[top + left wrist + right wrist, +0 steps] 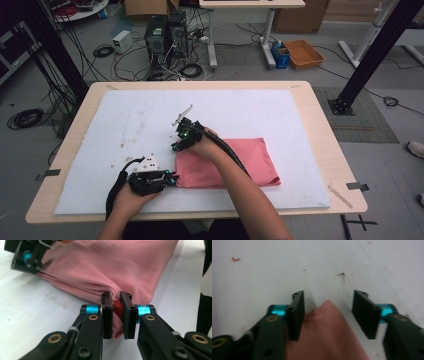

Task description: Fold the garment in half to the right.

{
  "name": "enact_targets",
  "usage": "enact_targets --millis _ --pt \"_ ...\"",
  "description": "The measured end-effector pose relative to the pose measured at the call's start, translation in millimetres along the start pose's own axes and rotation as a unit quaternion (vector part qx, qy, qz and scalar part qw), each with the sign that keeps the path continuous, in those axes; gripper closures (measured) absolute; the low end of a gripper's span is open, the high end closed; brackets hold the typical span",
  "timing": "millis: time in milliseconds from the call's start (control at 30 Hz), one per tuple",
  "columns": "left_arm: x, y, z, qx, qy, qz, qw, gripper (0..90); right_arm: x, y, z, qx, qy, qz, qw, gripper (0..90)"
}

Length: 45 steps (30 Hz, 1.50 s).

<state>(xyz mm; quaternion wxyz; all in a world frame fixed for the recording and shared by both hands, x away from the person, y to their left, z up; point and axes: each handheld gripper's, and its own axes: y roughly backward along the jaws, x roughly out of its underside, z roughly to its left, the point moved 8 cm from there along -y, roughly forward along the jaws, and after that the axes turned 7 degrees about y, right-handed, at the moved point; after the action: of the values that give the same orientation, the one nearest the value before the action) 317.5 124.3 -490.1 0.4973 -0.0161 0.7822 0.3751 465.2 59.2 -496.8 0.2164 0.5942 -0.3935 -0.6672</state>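
A folded pink cloth (235, 160) lies on the white mat (150, 120), right of centre near the front. My left gripper (175, 179) is at the cloth's near left corner and is shut on it; in the left gripper view the jaws (116, 298) pinch a bunched fold of the pink cloth (112, 267). My right gripper (176, 146) is at the far left corner. In the right gripper view its jaws (328, 293) stand apart around the cloth's pointed corner (329, 332); the left pad touches the fabric, the right pad is clear of it. The right gripper (27, 257) also sits at the cloth's far edge.
The white mat covers most of a wooden table (330, 145). Small stains mark the mat (342, 275). Behind the table are computer towers (165, 35), tangled cables, an orange basket (304, 52) and black frame posts (370, 55).
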Motion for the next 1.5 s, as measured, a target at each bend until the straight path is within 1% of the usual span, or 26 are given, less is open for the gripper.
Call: enact_targets --millis 33,100,133,200,233,267,300,367,467,600,700,833,1033,1167,1333,1400,1500 --pt "-0.2 0.5 0.2 0.001 0.0 -0.001 1.0 81.2 -1.0 0.5 1.3 -0.009 0.003 -0.004 0.9999 67.8" --pt "-0.7 1.5 0.3 0.001 0.0 -0.002 1.0 81.3 -1.2 1.0 2.1 0.0 0.018 0.002 0.9998 77.0" --pt "-1.1 2.0 0.2 0.001 0.001 -0.003 1.0 81.3 -1.8 0.9 3.5 0.0 0.02 0.003 0.9998 80.3" --pt "-2.1 3.1 0.1 -0.001 -0.002 -0.006 1.0 81.3 -3.6 1.1 4.2 0.007 0.029 0.002 0.9996 85.5" --pt "-2.8 3.9 -0.1 -0.001 -0.004 -0.008 1.0 81.2 -4.2 1.5 4.5 0.005 0.034 0.004 0.9994 86.3" --pt "-3.4 4.6 -0.7 -0.001 -0.005 -0.009 0.9999 81.2 -4.6 1.8 6.2 0.002 0.03 0.006 0.9995 86.6" --pt "-3.7 5.8 -1.0 -0.001 -0.006 -0.008 1.0 81.2 -5.3 1.7 6.0 0.002 0.035 0.004 0.9994 86.8" --pt "-4.8 7.7 -2.3 -0.001 -0.001 -0.009 1.0 81.2 -6.1 2.8 6.1 0.0 0.035 0.003 0.9994 87.0" --pt "-7.4 10.4 -5.1 0.0 0.001 -0.01 0.9999 81.4 -10.9 6.5 6.5 0.001 0.032 -0.013 0.9994 87.1" --pt "-13.1 14.6 -8.6 0.004 -0.005 -0.017 0.9998 81.3 -17.5 13.0 7.5 0.001 0.034 -0.033 0.9989 87.1" --pt "-18.5 17.0 -12.3 0.009 -0.004 -0.026 0.9996 81.3 -20.2 20.9 8.1 0.002 0.039 -0.042 0.9984 87.1" --pt "-24.9 18.1 -20.1 0.017 -0.011 -0.029 0.9994 81.3 -23.9 35.0 8.3 0.001 0.039 -0.061 0.9974 87.1" --pt "-35.0 17.6 -31.3 0.03 -0.009 -0.036 0.9988 81.2 -23.2 52.6 8.9 0.004 0.046 -0.084 0.9954 87.1" --pt "-47.8 13.8 -40.2 0.046 -0.016 -0.045 0.9978 81.2 -19.5 66.7 7.6 0.008 0.044 -0.094 0.9946 87.1" --pt "-65.8 2.8 -51.5 0.063 -0.028 -0.046 0.9966 81.2 -10.7 86.3 2.1 0.019 0.042 -0.102 0.9937 87.1" --pt "-72.9 -4.6 -56.5 0.07 -0.033 -0.042 0.9961 81.2 -6.0 94.0 -0.8 0.022 0.039 -0.107 0.9932 87.1" --pt "-80.9 -13.3 -62.4 0.076 -0.042 -0.034 0.9956 81.2 1.3 104.2 -5.3 0.029 0.033 -0.114 0.9926 87.1"
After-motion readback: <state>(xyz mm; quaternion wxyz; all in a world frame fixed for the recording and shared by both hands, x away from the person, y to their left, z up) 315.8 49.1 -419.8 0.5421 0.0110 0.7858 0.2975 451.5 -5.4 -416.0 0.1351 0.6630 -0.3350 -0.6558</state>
